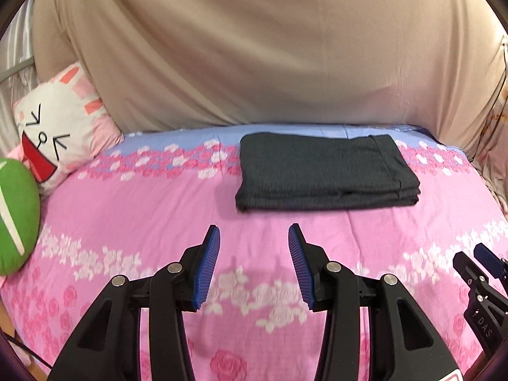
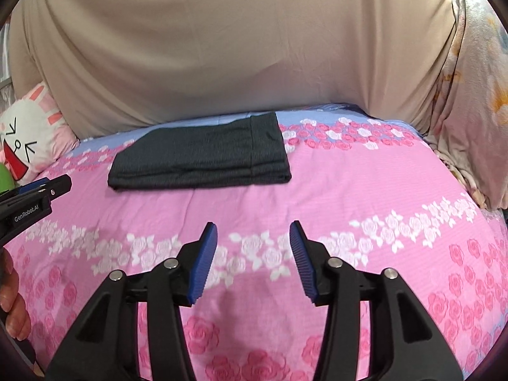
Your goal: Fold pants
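Observation:
The dark grey pants (image 1: 327, 173) lie folded into a flat rectangle on the pink floral bedspread (image 1: 158, 209), towards the far side of the bed. They also show in the right wrist view (image 2: 203, 158). My left gripper (image 1: 254, 233) is open and empty, above the bedspread, short of the pants' near edge. My right gripper (image 2: 253, 228) is open and empty, nearer than the pants and to their right. The right gripper shows at the right edge of the left wrist view (image 1: 476, 260). The left gripper shows at the left edge of the right wrist view (image 2: 47, 187).
A beige sheet (image 1: 254, 47) hangs behind the bed. A white rabbit cushion (image 1: 60, 123) and a green cushion (image 1: 16, 216) sit at the left. Patterned fabric (image 2: 470, 95) hangs at the right. The person's hand (image 2: 12, 301) is at the lower left.

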A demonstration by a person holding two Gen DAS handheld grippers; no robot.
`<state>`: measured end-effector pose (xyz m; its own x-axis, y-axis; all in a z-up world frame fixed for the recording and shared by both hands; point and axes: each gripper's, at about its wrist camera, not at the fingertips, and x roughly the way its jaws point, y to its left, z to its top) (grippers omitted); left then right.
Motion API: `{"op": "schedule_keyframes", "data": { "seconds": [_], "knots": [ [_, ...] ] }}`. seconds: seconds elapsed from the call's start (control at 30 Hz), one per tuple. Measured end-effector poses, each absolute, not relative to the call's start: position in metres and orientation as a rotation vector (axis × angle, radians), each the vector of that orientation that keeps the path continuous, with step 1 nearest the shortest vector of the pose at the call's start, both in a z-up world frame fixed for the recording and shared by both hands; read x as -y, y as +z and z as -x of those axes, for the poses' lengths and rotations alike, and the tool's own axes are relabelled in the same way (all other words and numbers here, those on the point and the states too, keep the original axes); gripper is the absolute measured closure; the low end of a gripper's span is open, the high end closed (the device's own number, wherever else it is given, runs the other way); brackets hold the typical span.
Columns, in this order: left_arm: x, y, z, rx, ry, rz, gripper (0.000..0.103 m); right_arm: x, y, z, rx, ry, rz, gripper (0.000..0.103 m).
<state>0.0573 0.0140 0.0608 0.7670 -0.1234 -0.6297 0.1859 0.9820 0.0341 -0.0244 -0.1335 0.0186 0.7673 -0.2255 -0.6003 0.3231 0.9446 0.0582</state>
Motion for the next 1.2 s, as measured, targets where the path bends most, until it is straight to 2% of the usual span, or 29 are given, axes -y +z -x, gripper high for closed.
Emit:
{"op": "schedule_keyframes", "data": {
  "seconds": [0.3,0.63,0.97,1.2],
  "knots": [
    [-0.027,0.046,-0.05,-0.702,-0.138,-0.087,0.06,0.125,0.007,0.036,-0.654,-0.307,-0.159,0.057],
    [-0.024,0.054,-0.071,-0.668,-0.113,-0.093,0.06,0.134,0.042,0.011,-0.572,-0.32,-0.126,0.053],
    [-0.018,-0.002,-0.082,-0.726,-0.121,-0.118,0.058,0.132,-0.019,0.003,-0.709,-0.321,-0.156,0.053],
    [-0.019,-0.016,-0.085,-0.766,-0.138,-0.088,0.058,0.136,-0.025,0.002,-0.725,-0.335,-0.184,0.049]
  ]
}}
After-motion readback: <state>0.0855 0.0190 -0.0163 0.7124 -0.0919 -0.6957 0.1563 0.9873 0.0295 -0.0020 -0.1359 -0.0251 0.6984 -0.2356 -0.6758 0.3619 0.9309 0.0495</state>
